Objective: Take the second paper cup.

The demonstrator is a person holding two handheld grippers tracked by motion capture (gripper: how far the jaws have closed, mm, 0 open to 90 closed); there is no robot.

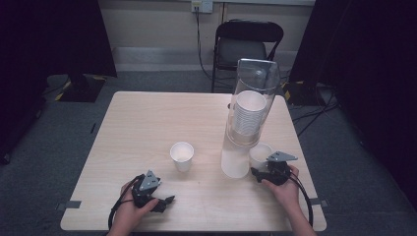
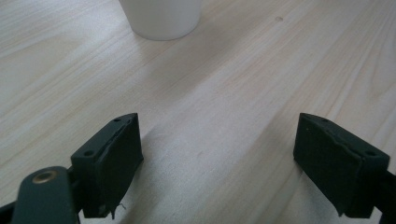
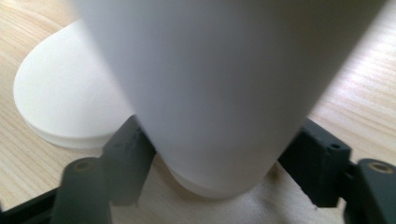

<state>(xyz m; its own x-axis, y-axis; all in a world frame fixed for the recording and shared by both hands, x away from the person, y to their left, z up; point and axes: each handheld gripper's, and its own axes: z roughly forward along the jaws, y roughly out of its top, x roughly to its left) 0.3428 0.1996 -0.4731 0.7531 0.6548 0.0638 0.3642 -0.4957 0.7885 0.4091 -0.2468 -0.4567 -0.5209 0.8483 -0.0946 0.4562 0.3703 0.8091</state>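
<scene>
A white paper cup [image 1: 259, 156] stands upright on the table just right of the dispenser's base. My right gripper [image 1: 256, 172] lies low on the table in front of it. In the right gripper view the cup [image 3: 210, 84] sits between the jaws of that gripper [image 3: 219, 158]; the pads flank its foot without visibly squeezing it. A second white cup [image 1: 182, 156] stands alone near the table's middle, and its base shows as the cup [image 2: 161, 18] at the top of the left gripper view. My left gripper [image 1: 169, 200] rests near the front edge, its jaws wide apart [image 2: 219, 140] over bare wood.
A tall clear tube dispenser [image 1: 248, 113] holding a stack of cups rises right of centre on a white round base [image 3: 65, 98]. The wooden table [image 1: 147, 123] has free surface at left and back. A black folding chair [image 1: 246, 46] stands behind the table.
</scene>
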